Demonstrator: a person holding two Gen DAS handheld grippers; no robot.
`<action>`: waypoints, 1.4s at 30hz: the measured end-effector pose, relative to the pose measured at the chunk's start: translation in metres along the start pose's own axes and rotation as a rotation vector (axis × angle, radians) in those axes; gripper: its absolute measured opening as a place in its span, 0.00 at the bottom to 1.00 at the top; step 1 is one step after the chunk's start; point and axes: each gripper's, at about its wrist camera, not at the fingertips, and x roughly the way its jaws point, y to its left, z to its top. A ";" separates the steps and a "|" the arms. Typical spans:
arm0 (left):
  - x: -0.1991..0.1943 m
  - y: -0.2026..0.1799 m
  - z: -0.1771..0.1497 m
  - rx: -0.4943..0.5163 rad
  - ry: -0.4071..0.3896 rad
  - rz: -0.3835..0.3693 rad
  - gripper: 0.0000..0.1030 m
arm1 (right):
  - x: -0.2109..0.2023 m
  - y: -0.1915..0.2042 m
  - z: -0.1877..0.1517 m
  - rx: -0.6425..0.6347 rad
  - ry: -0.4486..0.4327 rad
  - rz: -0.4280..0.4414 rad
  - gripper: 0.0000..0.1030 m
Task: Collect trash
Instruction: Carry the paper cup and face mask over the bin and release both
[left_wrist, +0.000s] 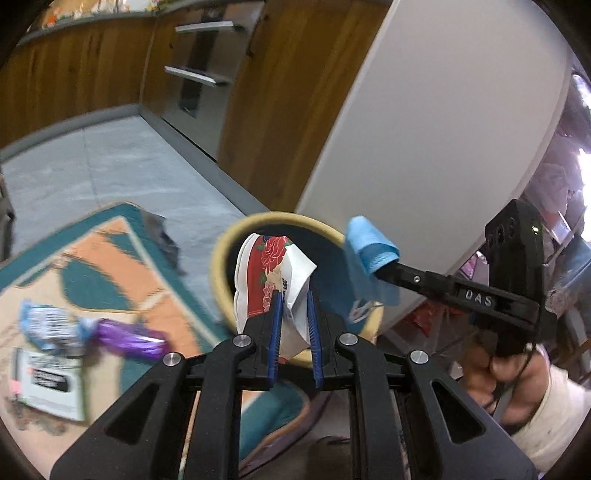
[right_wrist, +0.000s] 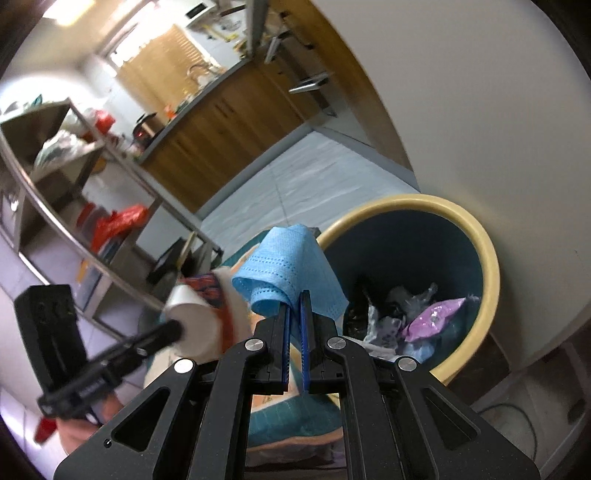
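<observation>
I have both loads held over or beside the bin, which stands on the floor against a white cabinet, its yellow rim tipped toward my cameras. My left gripper is clamped on a crumpled red-flowered paper wrapper, held just above the near rim so that a release should drop it inside. My right gripper is pinched on a blue face mask, folded over the fingertips and hanging at the bin's left edge, not yet over the opening as far as I can judge. Inside the bin lie earlier scraps, a purple packet among them. More trash remains on the patterned rug to the left: a purple wrapper, a blue-and-white packet and a white label card. I judge collection partly done.
</observation>
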 end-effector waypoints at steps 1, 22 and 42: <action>0.011 -0.003 0.001 -0.003 0.015 -0.005 0.13 | 0.000 -0.001 0.000 0.007 -0.002 -0.002 0.06; 0.113 0.013 -0.026 -0.110 0.193 0.027 0.14 | 0.028 -0.041 -0.007 0.182 0.087 -0.018 0.06; 0.042 0.028 -0.028 -0.086 0.111 0.079 0.26 | 0.034 -0.040 -0.010 0.165 0.138 -0.083 0.35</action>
